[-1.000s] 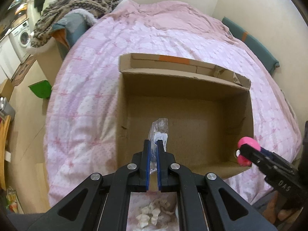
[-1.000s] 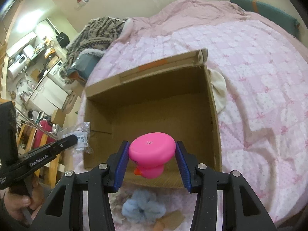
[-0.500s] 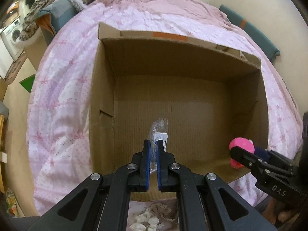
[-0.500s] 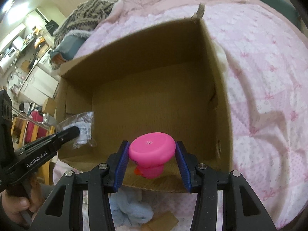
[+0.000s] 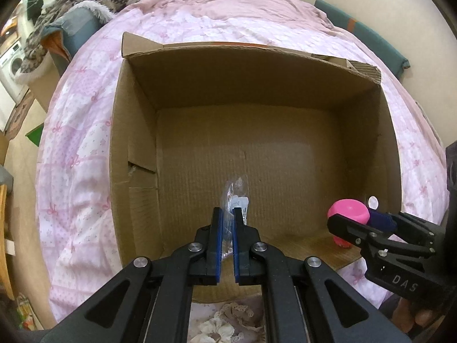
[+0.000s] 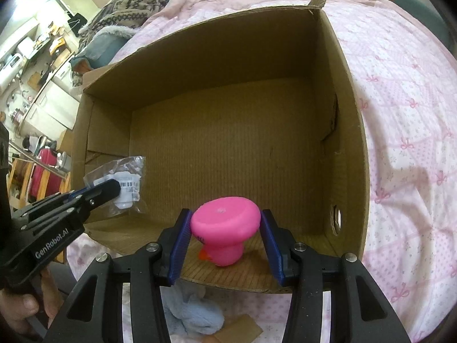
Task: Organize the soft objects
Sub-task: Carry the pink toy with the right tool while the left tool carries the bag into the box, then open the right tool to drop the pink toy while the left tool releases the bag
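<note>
Both grippers have dropped lower into the open brown cardboard box (image 5: 137, 143). Left gripper (image 5: 227, 220) pinches a clear plastic packet (image 6: 125, 183) over the box floor; right gripper (image 6: 225, 228) clamps a pink rubber duck toy (image 6: 225, 228) near the box's front wall, on pink quilt (image 5: 77, 154).

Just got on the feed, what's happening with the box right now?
A person holds a gripper in each hand over an open cardboard box on a pink quilted bed. The left gripper is shut on a small clear plastic packet; the right gripper clamps a pink rubber duck. Both items hang inside the box's near end; neither is released. The box floor looks bare.
</note>
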`<act>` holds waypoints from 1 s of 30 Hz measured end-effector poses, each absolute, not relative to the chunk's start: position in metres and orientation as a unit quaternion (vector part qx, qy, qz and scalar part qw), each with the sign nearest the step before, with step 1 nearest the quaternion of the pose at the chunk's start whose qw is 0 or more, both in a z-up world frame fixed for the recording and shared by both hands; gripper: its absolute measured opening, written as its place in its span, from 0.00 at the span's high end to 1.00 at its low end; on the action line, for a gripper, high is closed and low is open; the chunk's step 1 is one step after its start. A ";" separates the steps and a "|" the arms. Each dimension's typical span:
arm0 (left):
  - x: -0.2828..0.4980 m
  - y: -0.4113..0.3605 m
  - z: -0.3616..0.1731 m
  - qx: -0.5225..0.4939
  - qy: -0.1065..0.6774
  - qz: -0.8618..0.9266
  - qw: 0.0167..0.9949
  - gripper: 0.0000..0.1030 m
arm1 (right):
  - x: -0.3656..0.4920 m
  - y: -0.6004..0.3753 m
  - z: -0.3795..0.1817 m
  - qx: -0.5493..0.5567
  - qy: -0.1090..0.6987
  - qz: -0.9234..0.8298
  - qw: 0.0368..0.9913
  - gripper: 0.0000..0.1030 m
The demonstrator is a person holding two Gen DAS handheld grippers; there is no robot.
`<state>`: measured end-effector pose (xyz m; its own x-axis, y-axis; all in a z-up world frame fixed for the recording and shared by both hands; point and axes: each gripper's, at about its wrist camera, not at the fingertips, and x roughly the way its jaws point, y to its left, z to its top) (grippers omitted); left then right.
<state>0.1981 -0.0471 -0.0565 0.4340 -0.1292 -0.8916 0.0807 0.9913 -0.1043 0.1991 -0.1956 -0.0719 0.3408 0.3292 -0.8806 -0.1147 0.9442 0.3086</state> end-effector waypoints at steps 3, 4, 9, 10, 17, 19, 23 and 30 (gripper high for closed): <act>0.196 -0.048 -0.058 -0.023 0.528 -0.060 0.847 0.95 | 0.201 -0.194 -0.072 0.096 0.560 0.135 0.812 0.51; 0.197 -0.048 -0.058 -0.024 0.529 -0.060 0.846 0.95 | 0.201 -0.194 -0.072 0.095 0.559 0.135 0.812 0.51; 0.199 -0.049 -0.056 -0.024 0.528 -0.055 0.847 0.95 | 0.199 -0.193 -0.072 0.097 0.560 0.137 0.811 0.51; 0.199 -0.049 -0.056 -0.024 0.527 -0.055 0.848 0.95 | 0.199 -0.193 -0.073 0.097 0.561 0.137 0.811 0.51; 0.198 -0.048 -0.055 -0.027 0.527 -0.054 0.848 0.94 | 0.199 -0.192 -0.071 0.097 0.556 0.141 0.813 0.51; 0.198 -0.047 -0.054 -0.028 0.525 -0.053 0.849 0.94 | 0.199 -0.193 -0.069 0.100 0.552 0.141 0.816 0.51; 0.199 -0.046 -0.052 -0.030 0.527 -0.055 0.848 0.94 | 0.200 -0.199 -0.066 0.116 0.544 0.140 0.819 0.42; 0.197 -0.046 -0.047 -0.025 0.521 -0.056 0.851 0.93 | 0.200 -0.210 -0.058 0.149 0.525 0.139 0.826 0.27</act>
<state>0.1972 -0.0464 -0.0471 0.4506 -0.1207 -0.8845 0.0696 0.9926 -0.1000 0.2005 -0.2098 -0.0577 0.4101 0.3860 -0.8263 -0.0730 0.9170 0.3922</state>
